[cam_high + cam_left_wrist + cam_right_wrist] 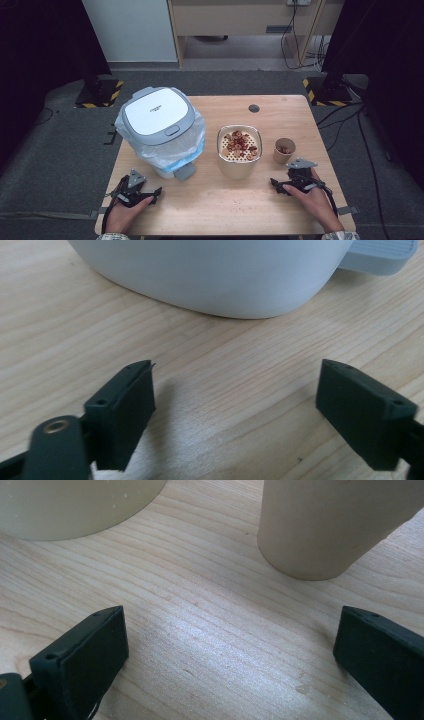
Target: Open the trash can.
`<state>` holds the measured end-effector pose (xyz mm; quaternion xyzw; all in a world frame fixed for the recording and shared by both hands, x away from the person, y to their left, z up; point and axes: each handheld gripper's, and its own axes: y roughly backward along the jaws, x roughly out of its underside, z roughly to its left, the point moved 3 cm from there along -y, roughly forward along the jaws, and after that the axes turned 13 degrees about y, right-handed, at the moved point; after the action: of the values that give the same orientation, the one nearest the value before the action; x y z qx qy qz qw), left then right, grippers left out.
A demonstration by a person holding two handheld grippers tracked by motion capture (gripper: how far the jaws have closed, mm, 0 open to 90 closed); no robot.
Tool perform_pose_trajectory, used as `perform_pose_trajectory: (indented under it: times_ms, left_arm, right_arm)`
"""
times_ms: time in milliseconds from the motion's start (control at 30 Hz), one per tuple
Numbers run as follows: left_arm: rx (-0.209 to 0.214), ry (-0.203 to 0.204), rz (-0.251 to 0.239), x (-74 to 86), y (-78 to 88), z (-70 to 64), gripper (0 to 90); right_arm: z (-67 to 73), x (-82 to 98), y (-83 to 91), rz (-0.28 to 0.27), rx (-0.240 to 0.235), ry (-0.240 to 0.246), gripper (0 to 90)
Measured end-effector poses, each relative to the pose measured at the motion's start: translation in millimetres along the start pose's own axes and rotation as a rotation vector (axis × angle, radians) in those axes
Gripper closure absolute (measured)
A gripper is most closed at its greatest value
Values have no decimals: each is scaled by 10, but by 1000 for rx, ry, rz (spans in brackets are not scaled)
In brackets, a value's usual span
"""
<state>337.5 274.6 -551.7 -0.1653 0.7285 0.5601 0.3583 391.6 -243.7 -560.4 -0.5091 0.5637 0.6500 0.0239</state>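
A lidded white bin point(159, 125) lined with a plastic bag stands at the left of the wooden table point(210, 200), its grey pedal point(185, 171) facing the person. Mid-table sits a cream bowl point(239, 150) of reddish-brown pieces — possibly dried fruit — with a small paper cup point(284, 150) just beside it. The left gripper point(156, 192) rests near the bin's base, jaws spread wide on bare wood. The right gripper point(275, 185) lies near the cup and bowl — jaws likewise apart, holding nothing.
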Motion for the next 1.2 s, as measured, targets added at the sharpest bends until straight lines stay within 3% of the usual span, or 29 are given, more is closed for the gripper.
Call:
perform_pose_trajectory:
  times_ms: [133,167,300,467,567,767,833,1033,1200]
  left_arm:
    - [-3,-18,-12,-12,57,-55,199]
    - [-8,-43,-25,-16,113,-105,209]
    - [4,-52,-45,-28,198,-175,248]
    - [37,-60,-64,-72,304,-304,383]
    - [74,-75,-75,-100,348,-447,455]
    - [105,-99,-101,-131,389,-599,598]
    - [97,-116,-122,-158,399,-655,647]
    - [110,-148,-138,-241,275,-779,777]
    - [108,-189,-137,-326,113,-881,814]
  right_arm:
    - [1,0,0,0,0,-1,16]
    - [0,1,1,0,0,0,16]
    - [0,2,2,1,1,-1,16]
    - [0,3,3,1,2,-1,16]
    - [-3,4,4,0,0,2,16]
    - [2,7,8,2,-1,-4,16]
    - [0,12,13,2,1,-1,16]
    - [1,15,17,2,2,-1,16]
    - [0,13,14,2,3,-2,14]
